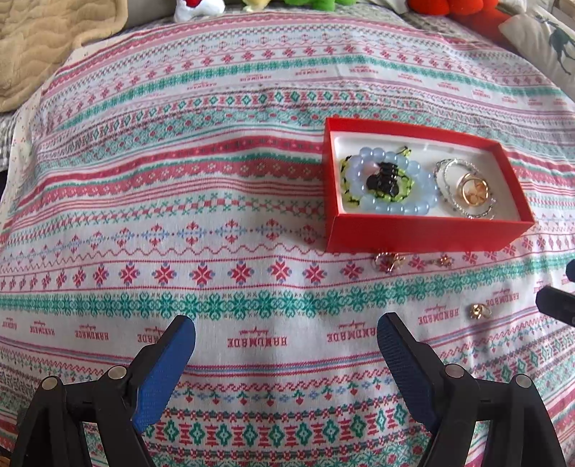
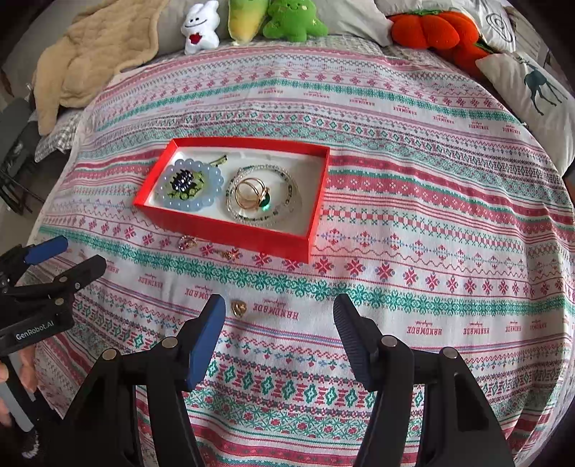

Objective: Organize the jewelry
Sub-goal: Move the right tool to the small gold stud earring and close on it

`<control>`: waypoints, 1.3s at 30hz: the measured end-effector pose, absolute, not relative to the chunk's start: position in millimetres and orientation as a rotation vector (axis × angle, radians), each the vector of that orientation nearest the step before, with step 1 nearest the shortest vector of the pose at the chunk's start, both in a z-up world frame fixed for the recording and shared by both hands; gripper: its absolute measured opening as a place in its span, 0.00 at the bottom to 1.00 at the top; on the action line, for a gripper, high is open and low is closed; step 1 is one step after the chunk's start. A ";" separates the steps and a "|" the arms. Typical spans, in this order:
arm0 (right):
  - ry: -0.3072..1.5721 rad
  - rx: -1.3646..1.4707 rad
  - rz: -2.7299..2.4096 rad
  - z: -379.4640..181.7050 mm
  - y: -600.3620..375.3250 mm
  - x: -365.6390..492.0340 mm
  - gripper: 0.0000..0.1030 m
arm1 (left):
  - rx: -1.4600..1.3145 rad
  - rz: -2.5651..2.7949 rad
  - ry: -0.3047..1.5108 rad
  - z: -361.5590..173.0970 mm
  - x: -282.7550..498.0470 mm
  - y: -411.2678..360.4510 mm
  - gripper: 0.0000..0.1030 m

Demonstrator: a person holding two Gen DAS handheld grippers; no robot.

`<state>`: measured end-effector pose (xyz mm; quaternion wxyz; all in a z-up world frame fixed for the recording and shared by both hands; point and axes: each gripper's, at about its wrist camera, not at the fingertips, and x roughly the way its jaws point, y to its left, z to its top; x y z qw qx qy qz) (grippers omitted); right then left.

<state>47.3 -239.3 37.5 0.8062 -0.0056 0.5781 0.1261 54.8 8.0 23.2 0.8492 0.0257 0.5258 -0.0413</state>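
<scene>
Red box (image 2: 230,230) holds bracelets; loose gold ring (image 2: 238,308) lies beside the right gripper's (image 2: 278,316) spread, empty fingers.

I see a cloth (image 2: 395,172) striped in red, teal and white, with snowflake and diamond bands and red lettering. The box (image 2: 230,230) on it is bright red outside, white inside. In it I make out a pale blue bead bracelet (image 1: 413,206), a yellow-green and black braided piece (image 1: 386,179), and a gold ring with a green stone (image 2: 256,195). My claws carry blue pads (image 1: 165,373) on black arms. Behind, I see a beige blanket (image 2: 93,54), green, white and orange plush toys (image 2: 294,19).
</scene>
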 end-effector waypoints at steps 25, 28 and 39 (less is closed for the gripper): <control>1.408 0.104 0.197 -11.6 -253.3 60.2 0.63 | 0.079 -0.123 1.161 9.8 57.4 -1.2 0.84; 1.409 0.113 0.210 -13.5 -247.3 61.9 0.62 | 0.076 -0.125 1.163 9.6 57.3 -1.1 0.84; 1.410 0.080 0.306 -18.0 -202.3 71.4 0.35 | 0.038 -0.123 1.166 9.5 57.9 6.1 0.84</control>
